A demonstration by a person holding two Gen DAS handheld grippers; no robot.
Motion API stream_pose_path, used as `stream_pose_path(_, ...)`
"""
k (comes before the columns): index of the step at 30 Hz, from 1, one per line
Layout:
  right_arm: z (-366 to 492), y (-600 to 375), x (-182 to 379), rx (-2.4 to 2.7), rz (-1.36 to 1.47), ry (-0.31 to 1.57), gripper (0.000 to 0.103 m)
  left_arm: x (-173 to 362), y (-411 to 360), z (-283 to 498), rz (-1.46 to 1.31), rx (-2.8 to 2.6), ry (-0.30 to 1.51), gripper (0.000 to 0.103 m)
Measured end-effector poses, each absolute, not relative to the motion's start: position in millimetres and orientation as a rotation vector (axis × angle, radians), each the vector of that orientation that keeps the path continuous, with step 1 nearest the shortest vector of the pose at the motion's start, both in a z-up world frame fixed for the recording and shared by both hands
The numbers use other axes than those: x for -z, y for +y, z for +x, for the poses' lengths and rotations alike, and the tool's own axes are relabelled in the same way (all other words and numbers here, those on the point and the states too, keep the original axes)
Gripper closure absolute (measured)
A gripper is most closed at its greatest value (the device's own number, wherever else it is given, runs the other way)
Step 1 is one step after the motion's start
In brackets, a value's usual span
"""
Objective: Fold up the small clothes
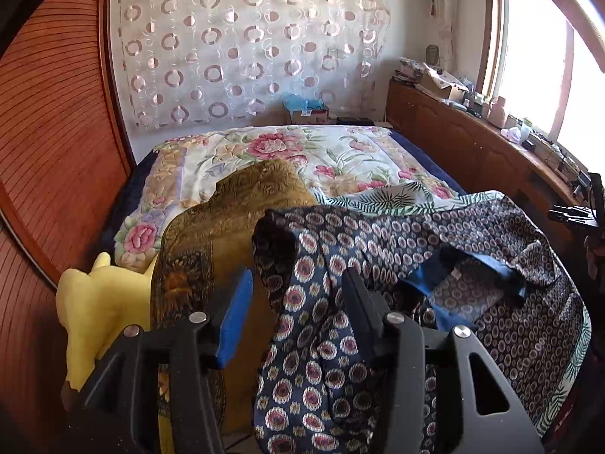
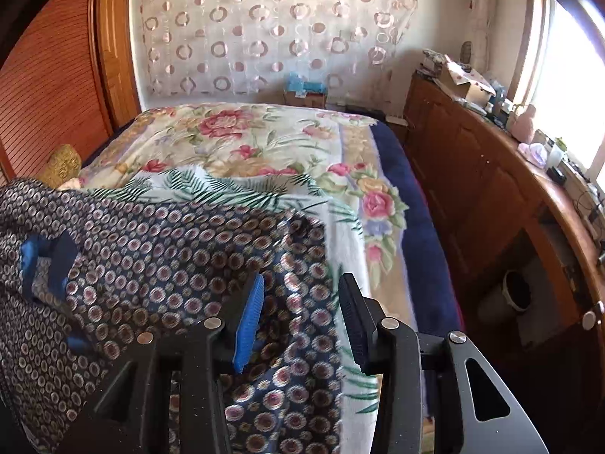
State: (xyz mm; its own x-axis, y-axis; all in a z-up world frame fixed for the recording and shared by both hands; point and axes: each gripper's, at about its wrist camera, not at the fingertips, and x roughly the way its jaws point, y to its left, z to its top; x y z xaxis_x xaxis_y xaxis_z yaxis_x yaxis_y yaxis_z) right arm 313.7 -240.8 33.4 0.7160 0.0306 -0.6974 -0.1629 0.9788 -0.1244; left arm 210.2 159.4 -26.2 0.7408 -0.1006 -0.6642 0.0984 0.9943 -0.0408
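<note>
A navy garment with a round floral print [image 1: 435, 249] lies crumpled on the near part of the bed; it also shows in the right wrist view [image 2: 159, 265]. Its blue lining [image 1: 446, 291] shows at an opening. My left gripper [image 1: 298, 283] is open, and a fold of the garment hangs between its fingers. My right gripper [image 2: 300, 291] is open over the garment's right edge, with cloth lying between its fingers. Neither grips the cloth.
A floral bedspread [image 1: 272, 147] covers the bed, with a palm-print cloth [image 2: 227, 185] under the garment. An olive-gold cloth [image 1: 242, 204] and a yellow plush toy [image 1: 98, 302] lie at the left. A wooden cabinet [image 2: 472, 174] with clutter runs along the right under the window.
</note>
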Motion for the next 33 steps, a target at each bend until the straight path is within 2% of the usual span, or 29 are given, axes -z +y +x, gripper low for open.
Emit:
stream_pose_path(9,263,-249,-25,-0.27,-0.142,0.755,0.058,31,151,174,0.012,0.087,0.693,0.053)
stream_pose_path(16,247,-197,-14,-0.423,-0.153,0.76,0.058,46,140,149,-0.025,0.128,0.675,0.053)
stream_pose_path(18,246,-180,-8,-0.459,-0.175,0.762,0.058,51,134,145,-0.015,0.131,0.675,0.049)
stream_pose_path(20,248,-167,-3,-0.481,-0.189,0.772,0.058,54,130,142,-0.005,0.142,0.68,0.024)
stream_pose_path(26,272,-142,17,-0.478,-0.241,0.799,0.058,57,123,132,-0.008,0.144,0.675,0.023)
stream_pose_path(27,276,-141,22,-0.457,-0.264,0.804,0.074,57,121,130,-0.008,0.138,0.672,0.023)
stream_pose_path(28,277,-140,24,-0.446,-0.281,0.805,0.096,57,121,128,-0.006,0.136,0.67,0.023)
stream_pose_path(33,255,-146,17,-0.504,-0.284,0.765,0.099,55,113,118,0.015,0.122,0.647,0.023)
